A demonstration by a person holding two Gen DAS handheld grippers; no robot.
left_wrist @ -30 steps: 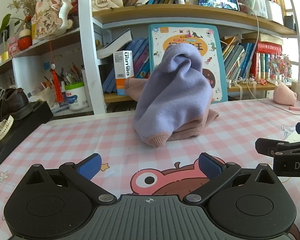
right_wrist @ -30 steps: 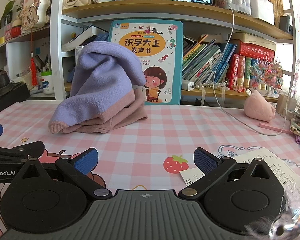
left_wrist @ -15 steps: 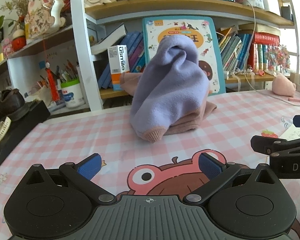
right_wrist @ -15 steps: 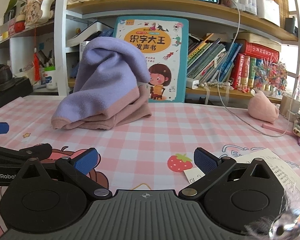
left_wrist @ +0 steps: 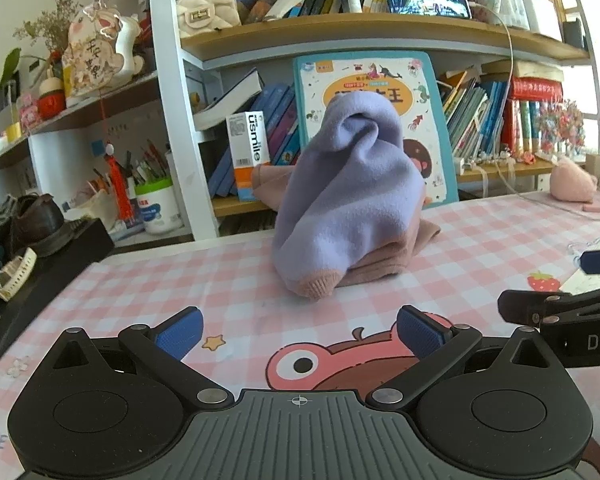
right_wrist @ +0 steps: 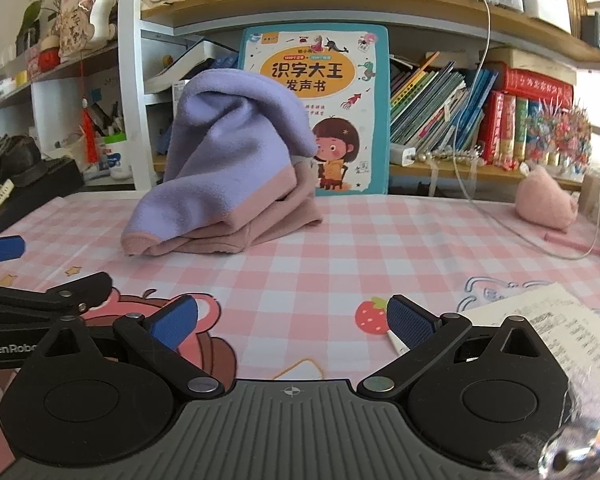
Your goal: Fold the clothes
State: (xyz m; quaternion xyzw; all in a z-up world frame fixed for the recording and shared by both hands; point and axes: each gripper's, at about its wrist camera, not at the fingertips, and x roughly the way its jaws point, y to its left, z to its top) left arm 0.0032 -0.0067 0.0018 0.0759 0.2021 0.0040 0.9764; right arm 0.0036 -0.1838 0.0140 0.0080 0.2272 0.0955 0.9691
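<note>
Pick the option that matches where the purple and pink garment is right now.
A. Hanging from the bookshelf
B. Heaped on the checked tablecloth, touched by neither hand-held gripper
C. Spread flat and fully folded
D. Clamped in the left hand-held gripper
B: the purple and pink garment sits in a crumpled heap on the checked tablecloth, with the left hand-held gripper and right hand-held gripper both open and short of it.

A home study corner: crammed bookshelves (right_wrist: 440,120), children's book (right_wrist: 320,80), pink gingham tablecloth (right_wrist: 300,264)
</note>
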